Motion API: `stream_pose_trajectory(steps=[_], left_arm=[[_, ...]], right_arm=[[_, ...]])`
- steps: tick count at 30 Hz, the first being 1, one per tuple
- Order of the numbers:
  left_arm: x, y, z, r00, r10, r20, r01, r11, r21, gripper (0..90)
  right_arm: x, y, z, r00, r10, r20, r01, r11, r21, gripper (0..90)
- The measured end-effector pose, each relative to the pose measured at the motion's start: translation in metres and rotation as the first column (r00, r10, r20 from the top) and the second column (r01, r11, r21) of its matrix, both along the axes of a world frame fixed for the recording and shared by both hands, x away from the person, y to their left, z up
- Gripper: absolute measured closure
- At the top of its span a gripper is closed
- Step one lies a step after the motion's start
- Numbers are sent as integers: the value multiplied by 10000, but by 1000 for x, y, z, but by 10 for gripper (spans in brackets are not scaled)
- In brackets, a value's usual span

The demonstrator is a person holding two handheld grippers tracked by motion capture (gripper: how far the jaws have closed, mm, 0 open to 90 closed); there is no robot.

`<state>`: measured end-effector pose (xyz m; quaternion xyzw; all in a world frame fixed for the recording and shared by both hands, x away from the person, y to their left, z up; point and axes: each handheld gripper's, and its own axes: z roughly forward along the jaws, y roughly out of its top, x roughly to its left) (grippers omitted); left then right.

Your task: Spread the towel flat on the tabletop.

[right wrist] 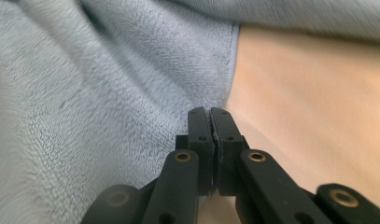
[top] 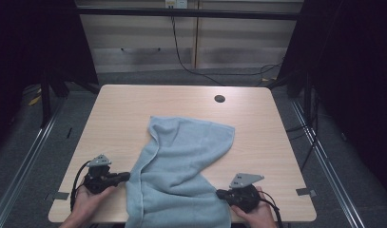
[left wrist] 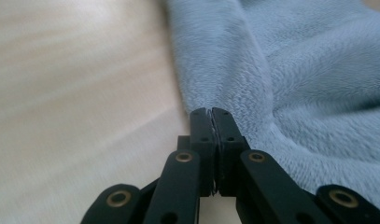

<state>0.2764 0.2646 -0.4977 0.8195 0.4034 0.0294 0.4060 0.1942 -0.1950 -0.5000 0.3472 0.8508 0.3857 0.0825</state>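
Centre of high view, table: light wood table (top: 134,102) takes up mid frame; near edge cut off by bottom of frame, dark round hole (top: 219,99) upper right of top.
Towel: pale blue towel (top: 181,166) lies crumpled on table, centre to bottom centre of frame; lower hem runs off near table edge & out of frame, so full shape can't be read. Top corner folded, underside hidden.
Left hand: left hand (top: 89,199) at lower left, wrist cut by frame bottom.
Right hand: right hand (top: 255,213) at lower right, partly under gripper body.
Left gripper: left gripper (top: 127,175) lower left, tips at towel's left edge. In left gripper view jaws are pressed together, tips against towel (left wrist: 295,70) hem at frame centre; a thin bit of cloth seems pinched btwn pads but hard to make out.
Right gripper: right gripper (top: 218,193) lower right, tips at towel's right edge. In right gripper view jaws are closed tight at centre, towel (right wrist: 85,93) edge right at tips; whether cloth is caught is hidden by the pads, looks like hem is nipped.
Blur: tabletop in both gripper views smeared, no detail.
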Motion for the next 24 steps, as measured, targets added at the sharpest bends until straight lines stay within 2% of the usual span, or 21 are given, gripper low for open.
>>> stream_pose_trajectory(steps=[1, 3, 5, 7, 8, 11, 13, 14, 15, 16, 17, 18, 20, 21, 22, 24], left_arm=[[-4, 1, 0, 10000, -38, 17, 38, 10000, -38, 885], [-15, 4, 1, 9995, -269, -170, 268, 9996, -87, 884], [-24, 7, 0, 9986, -502, -186, 498, 9985, -215, 881], [-26, 10, 1, 9987, -478, -176, 473, 9984, -322, 875], [-25, 10, 4, 9988, -470, -106, 464, 9978, -478, 856], [-16, 7, 13, 9986, -158, 497, 191, 9976, -662, 760], [-6, 2, 19, 9974, 22, 714, 47, 9954, -959, 699], [0, -3, 22, 9962, -29, 869, 115, 9950, -990, 689], [6, -9, 24, 9954, -74, 950, 170, 9947, -1013, 624], [13, -16, 26, 9946, -110, 1030, 206, 9955, -928, 624], [19, -23, 27, 9942, -7, 1080, 111, 9954, -952, 588], [26, -30, 27, 9917, -58, 1282, 184, 9951, -973, 565], [39, -44, 25, 9899, -81, 1418, 189, 9970, -751, 530], [47, -50, 22, 9925, -63, 1220, 143, 9978, -644, 509], [52, -55, 18, 9939, -32, 1100, 83, 9989, -465, 513], [59, -61, 7, 9957, 12, 925, -34, 9997, 231, 581]], right_arm=[[0, 0, 0, 10000, 0, 0, 0, 10000, 0, 884], [-11, -7, 1, 9999, 59, -134, -57, 9999, 124, 883], [-18, -9, 1, 9997, 167, -202, -164, 9997, 190, 875], [-18, -9, 3, 9999, 97, -128, -92, 9992, 395, 839], [-15, -9, 5, 9999, 56, -90, -52, 9990, 439, 793], [2, -8, 12, 9997, -215, 129, 203, 9962, 846, 741], [24, -5, 17, 9985, -426, 331, 389, 9938, 1040, 725], [34, -4, 19, 9975, -555, 434, 507, 9931, 1056, 709], [46, -2, 20, 9962, -712, 493, 659, 9926, 1019, 680], [58, -1, 21, 9948, -830, 582, 767, 9917, 1037, 667], [69, 1, 22, 9937, -953, 590, 883, 9897, 1125, 651], [80, 4, 22, 9921, -1102, 597, 1027, 9879, 1165, 636], [96, 9, 21, 9904, -1223, 648, 1142, 9866, 1168, 636], [106, 14, 20, 9901, -1284, 559, 1215, 9860, 1139, 636], [113, 18, 17, 9901, -1299, 536, 1241, 9872, 1004, 639], [122, 25, 11, 9901, -1344, 411, 1312, 9887, 720, 640]])
